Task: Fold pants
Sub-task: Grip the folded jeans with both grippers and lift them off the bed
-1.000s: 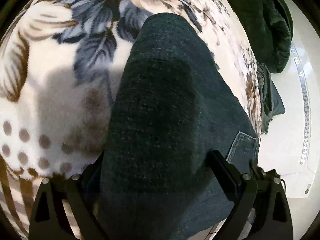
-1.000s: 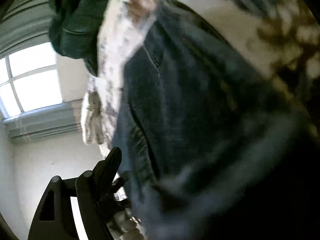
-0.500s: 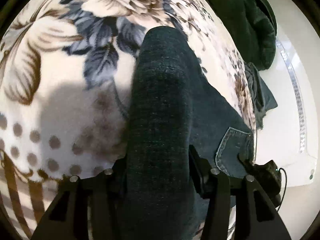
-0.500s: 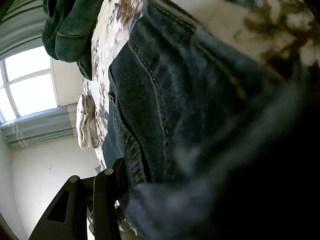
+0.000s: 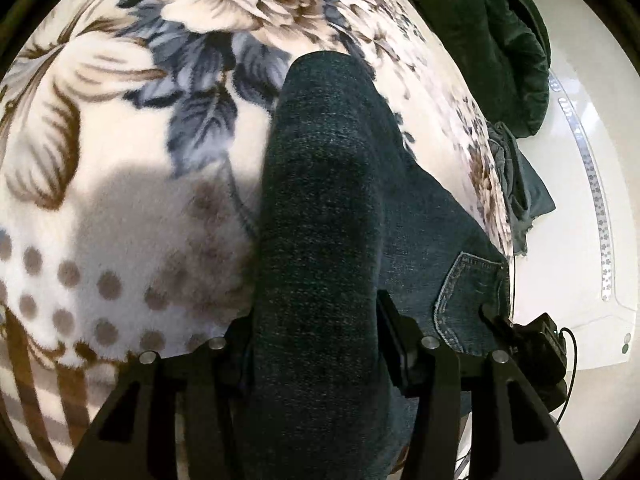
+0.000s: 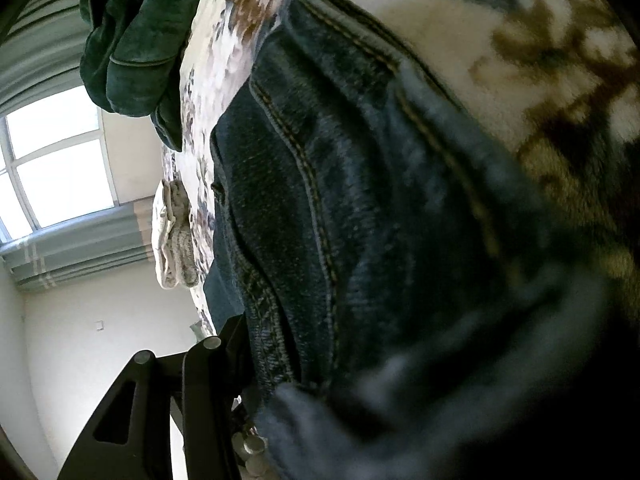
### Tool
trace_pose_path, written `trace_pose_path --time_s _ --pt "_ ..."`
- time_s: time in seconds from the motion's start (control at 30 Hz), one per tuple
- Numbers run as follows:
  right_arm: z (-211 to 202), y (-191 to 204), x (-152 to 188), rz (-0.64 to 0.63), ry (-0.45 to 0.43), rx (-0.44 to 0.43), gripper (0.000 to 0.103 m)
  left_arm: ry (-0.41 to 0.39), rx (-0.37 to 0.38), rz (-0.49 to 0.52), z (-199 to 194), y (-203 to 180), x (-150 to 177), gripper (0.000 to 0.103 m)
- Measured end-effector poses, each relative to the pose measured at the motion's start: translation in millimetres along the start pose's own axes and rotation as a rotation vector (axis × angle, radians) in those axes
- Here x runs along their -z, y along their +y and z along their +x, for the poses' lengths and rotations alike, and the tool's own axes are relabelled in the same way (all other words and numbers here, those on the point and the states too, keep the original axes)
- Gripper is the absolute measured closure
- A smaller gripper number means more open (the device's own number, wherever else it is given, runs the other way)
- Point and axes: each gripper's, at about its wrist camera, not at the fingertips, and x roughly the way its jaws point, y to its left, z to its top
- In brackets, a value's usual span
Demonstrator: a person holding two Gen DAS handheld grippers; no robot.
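Note:
Dark blue jeans (image 5: 328,216) lie on a floral fleece blanket (image 5: 120,160). A bunched fold of the denim runs from the middle of the left wrist view down between my left gripper's (image 5: 316,344) fingers, which are shut on it. A back pocket (image 5: 468,292) shows to the right. In the right wrist view the jeans (image 6: 360,208) fill the frame, with seams and waistband close to the lens. My right gripper's left finger (image 6: 216,364) presses against the denim; the right finger is hidden behind cloth.
A dark green garment (image 5: 492,32) lies at the far edge of the blanket, also in the right wrist view (image 6: 136,40). A grey cloth (image 5: 520,184) hangs off the bed's right edge. White floor (image 5: 580,240) lies to the right. A window (image 6: 52,164) is behind.
My left gripper's fingers have closed in on the denim fold, bunching it narrower. The right wrist view has steadied and moved closer to the jeans' waistband.

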Motion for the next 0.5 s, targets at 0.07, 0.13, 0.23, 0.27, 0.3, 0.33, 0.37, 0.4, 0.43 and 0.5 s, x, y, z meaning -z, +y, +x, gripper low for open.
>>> trace_pose_path --time_s 0.07,0.13,0.23,0.27,0.3,0.33,0.37,0.4,0.43,0.5 --pt "0.2 -0.6 -2.7 0.001 0.001 0.002 0.048 0.004 0.007 -0.006 -0.3 1.3 -0.6 0.055" --pt "3.5 -0.5 -6.2 0.006 0.005 0.003 0.046 0.009 0.018 -0.022 0.2 3.5 -1.4 0.054" --pt "4.0 -1.3 -8.3 0.018 0.018 0.002 0.043 0.016 0.021 -0.033 1.6 4.6 -2.1 0.049" --pt "5.1 -0.7 -10.2 0.020 0.019 0.004 0.042 0.023 0.034 -0.043 3.3 6.4 -2.8 0.048" --pt "6.3 0.0 -11.4 0.019 0.021 0.006 0.040 0.027 0.039 -0.048 4.9 7.6 -3.7 0.048" --pt "7.2 2.3 -11.8 0.014 0.024 0.009 0.037 0.032 0.044 -0.053 6.8 8.9 -4.6 0.046" --pt "9.2 4.9 -12.6 0.006 0.029 0.018 0.036 0.033 0.045 -0.057 7.3 9.3 -4.6 0.049" --pt "10.2 8.0 -12.2 -0.002 0.034 0.030 0.036 0.029 0.045 -0.055 6.8 8.4 -4.7 0.049" --pt "11.0 11.4 -12.5 -0.012 0.035 0.041 0.036 0.023 0.040 -0.043 6.0 6.1 -4.1 0.051" --pt "11.3 15.8 -13.3 -0.035 0.030 0.060 0.041 0.004 0.036 -0.040 2.4 3.7 -1.5 0.059"
